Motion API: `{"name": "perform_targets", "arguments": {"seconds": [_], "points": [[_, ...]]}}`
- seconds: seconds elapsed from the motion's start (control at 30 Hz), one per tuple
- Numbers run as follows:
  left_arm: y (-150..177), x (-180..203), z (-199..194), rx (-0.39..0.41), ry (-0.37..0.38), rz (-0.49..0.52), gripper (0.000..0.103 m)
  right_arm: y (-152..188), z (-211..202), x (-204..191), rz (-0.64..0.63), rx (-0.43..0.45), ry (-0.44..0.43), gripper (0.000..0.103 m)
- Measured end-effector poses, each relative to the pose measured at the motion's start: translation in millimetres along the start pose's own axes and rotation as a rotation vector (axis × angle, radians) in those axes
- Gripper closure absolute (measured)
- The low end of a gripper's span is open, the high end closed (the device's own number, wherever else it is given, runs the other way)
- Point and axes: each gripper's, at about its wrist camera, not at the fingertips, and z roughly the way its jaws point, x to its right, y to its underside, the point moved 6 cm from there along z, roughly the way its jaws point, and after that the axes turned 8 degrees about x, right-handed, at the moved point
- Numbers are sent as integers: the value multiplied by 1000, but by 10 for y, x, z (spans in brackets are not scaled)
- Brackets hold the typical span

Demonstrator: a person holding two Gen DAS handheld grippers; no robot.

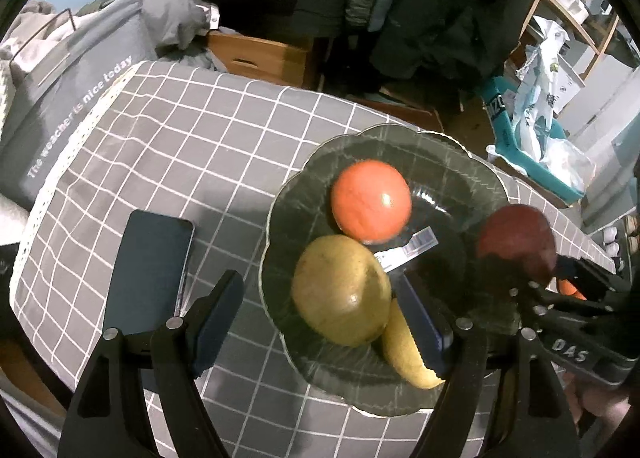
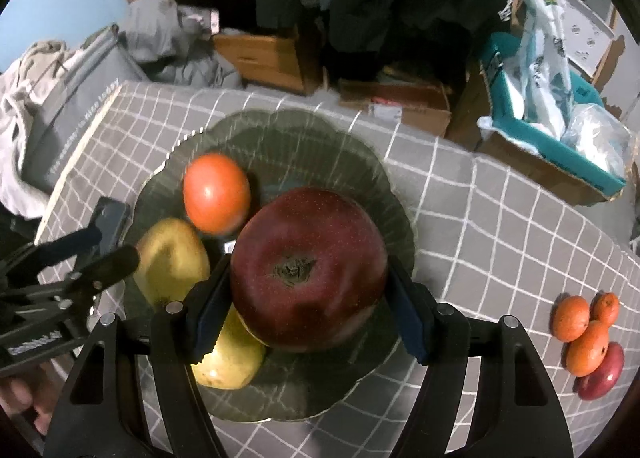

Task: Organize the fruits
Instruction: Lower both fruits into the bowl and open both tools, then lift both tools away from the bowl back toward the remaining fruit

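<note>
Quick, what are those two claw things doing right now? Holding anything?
Left gripper: open, holding nothing, a yellow pear between its fingers.
Right gripper: closed on a dark red apple over the glass plate.

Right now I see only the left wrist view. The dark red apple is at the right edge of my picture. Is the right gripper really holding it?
Observer: Yes. In the right wrist view the right gripper has both pads pressed against the sides of the dark red apple, above the glass plate.
Operator: Is any fruit left outside the plate?
Observer: Yes. Three small oranges lie bunched together on the tablecloth, to the right of the plate.
Operator: Only oranges there?
Observer: No. A small red apple lies against them, on the side nearest the camera.
</note>
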Motion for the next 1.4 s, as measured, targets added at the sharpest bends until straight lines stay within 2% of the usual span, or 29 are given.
{"name": "perform_targets", "arguments": {"seconds": [0.27, 0.57, 0.7, 0.77, 0.83, 1.03, 1.4], "points": [[33, -40, -49, 7, -20, 16, 23, 76, 132, -68, -13, -39, 12, 30], [61, -141, -36, -2, -29, -11, 23, 192, 239, -124, -36, -98, 26, 30], [48, -122, -63, 4, -24, -7, 23, 153, 177, -114, -38, -61, 33, 28], [43, -111, -80, 6, -23, -5, 23, 80, 89, -120, -36, -21, 26, 20], [34, -101, -96, 9, -22, -4, 23, 20, 16, -123, -37, 2, 21, 18], [-2, -47, -208, 29, -9, -4, 23, -93, -194, -64, -14, 49, 29, 18], [-64, 258, -519, 80, 37, 32, 22, -271, -846, 114, 2, 182, 67, 18]]}}
